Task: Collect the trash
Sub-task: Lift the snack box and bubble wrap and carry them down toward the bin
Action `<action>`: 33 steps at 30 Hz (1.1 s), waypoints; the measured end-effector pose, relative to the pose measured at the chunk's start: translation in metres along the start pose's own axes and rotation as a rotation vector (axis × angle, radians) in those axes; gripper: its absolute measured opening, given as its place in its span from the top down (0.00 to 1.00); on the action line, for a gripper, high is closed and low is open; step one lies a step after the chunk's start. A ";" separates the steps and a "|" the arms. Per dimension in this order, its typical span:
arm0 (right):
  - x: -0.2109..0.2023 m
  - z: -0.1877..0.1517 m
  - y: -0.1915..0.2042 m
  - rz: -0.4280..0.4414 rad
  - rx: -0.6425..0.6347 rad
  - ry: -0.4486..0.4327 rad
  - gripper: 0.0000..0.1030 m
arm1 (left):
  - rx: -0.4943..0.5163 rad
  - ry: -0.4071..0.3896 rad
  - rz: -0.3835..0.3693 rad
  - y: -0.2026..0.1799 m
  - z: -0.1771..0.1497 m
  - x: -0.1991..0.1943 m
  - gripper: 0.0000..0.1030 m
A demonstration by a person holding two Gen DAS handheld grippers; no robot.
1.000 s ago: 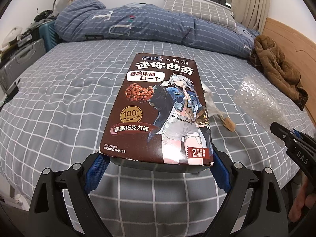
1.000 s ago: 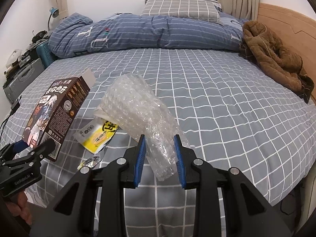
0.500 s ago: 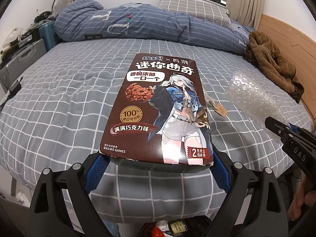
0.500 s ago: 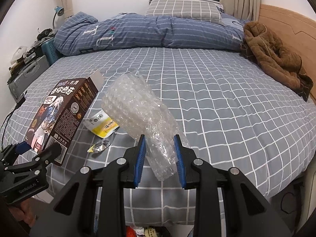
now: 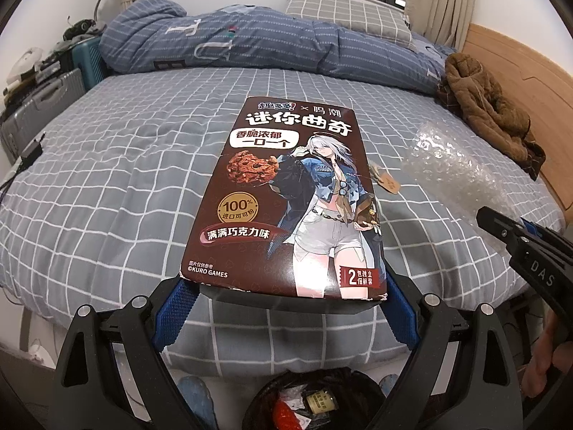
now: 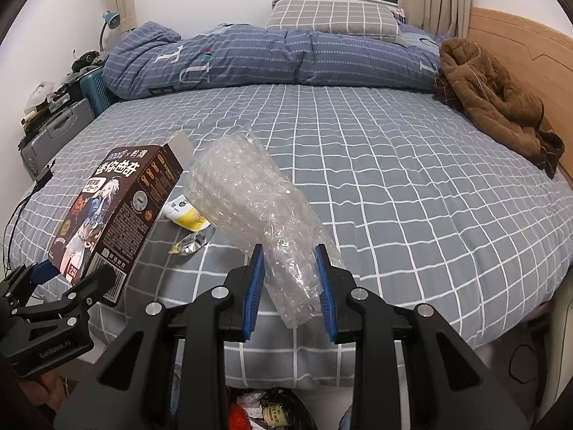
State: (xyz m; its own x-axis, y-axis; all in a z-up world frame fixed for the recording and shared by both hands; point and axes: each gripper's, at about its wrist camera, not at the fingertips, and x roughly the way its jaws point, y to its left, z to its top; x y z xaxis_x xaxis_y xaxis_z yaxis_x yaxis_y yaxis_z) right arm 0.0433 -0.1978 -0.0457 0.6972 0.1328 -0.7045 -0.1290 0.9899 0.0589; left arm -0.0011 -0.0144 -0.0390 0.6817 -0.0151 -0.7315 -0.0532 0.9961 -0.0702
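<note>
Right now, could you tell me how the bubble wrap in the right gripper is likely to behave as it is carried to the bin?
The bubble wrap looks very light and probably soft: it pinches narrow between the fingers. Its wide free end sticks out uncrumpled, so it may spring back and could catch the trash bin rim when dropped.

Soft, even indoor light — sharp focus, strong fisheye bending, dark vignetted corners.

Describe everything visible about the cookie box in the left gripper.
The cookie box is dark brown printed cardboard showing a white-haired anime girl, a chocolate cookie and Chinese text. Its far-end flap stands open. The left gripper clamps its near end between blue pads, holding it lifted above the bed, front face up.
</note>
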 end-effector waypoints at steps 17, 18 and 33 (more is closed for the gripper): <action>-0.023 -0.031 0.008 0.015 -0.020 0.020 0.73 | -0.006 0.019 0.007 -0.001 -0.033 -0.025 0.14; -0.023 -0.033 0.009 0.016 -0.021 0.023 0.73 | -0.008 0.019 0.007 -0.001 -0.035 -0.027 0.14; -0.036 -0.066 0.013 0.010 -0.054 0.058 0.73 | -0.006 0.052 0.013 -0.003 -0.068 -0.042 0.14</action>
State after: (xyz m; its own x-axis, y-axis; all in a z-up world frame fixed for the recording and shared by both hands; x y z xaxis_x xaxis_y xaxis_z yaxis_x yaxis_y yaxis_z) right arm -0.0298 -0.1926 -0.0664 0.6538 0.1378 -0.7440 -0.1748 0.9842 0.0287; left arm -0.0788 -0.0221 -0.0539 0.6422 -0.0073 -0.7665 -0.0657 0.9957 -0.0645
